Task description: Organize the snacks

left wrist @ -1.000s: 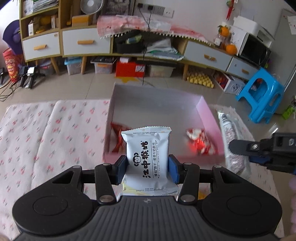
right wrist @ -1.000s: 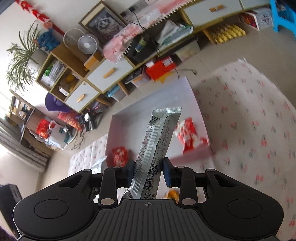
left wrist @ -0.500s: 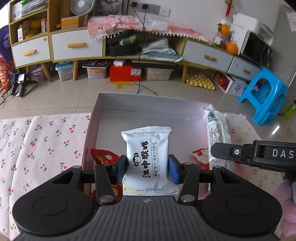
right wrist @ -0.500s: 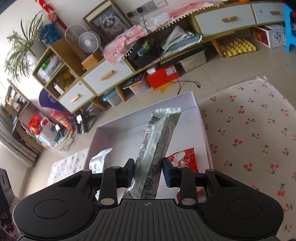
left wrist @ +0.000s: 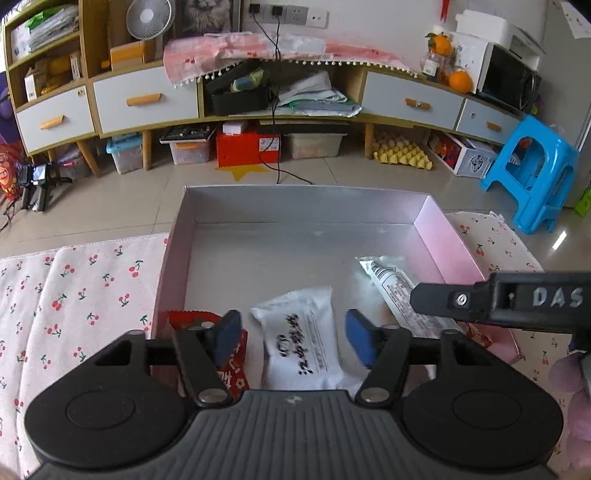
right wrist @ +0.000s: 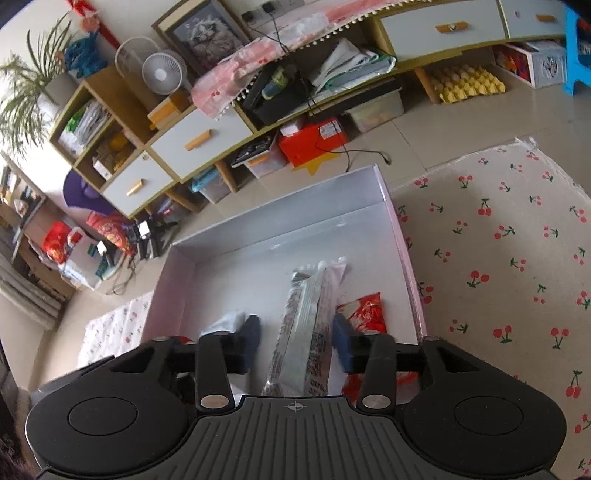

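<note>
a white snack packet (left wrist: pixel 301 338) with black lettering lies tilted in the near part of a shallow pale box (left wrist: pixel 303 201), between the blue pads of the left gripper (left wrist: pixel 291 338) without touching either; those tongs have just been opening and now stand apart, so the packet is let go. just to its right a long silver snack bar (right wrist: pixel 304 332) stretches away from the near wall, and the right gripper (right wrist: pixel 295 338) straddles it with its tongs likewise just opened, a gap showing on both sides of the wrapper. whether the bar has fully settled on the box floor is hard to tell, since it looks slightly blurred. a red snack pouch (right wrist: pixel 364 314) rests against the right wall of the box, beside the bar, and another red packet (left wrist: pixel 195 321) sits in the near left corner, partly behind the left gripper's finger. the box sits on a cloth with a cherry print (right wrist: pixel 498 240) spread over a tiled floor; beyond it are a low cabinet with white drawers (left wrist: pixel 144 99), a small fan (left wrist: pixel 149 16) and a blue stool (left wrist: pixel 532 173). the step in hand looks like releasing both snacks into the box. to do it well, the person should probably keep both sets of tongs wide and draw them straight back and up, so no pad catches a wrapper edge and drags it out, and keep the two grippers from bumping, as they are close together.
</note>
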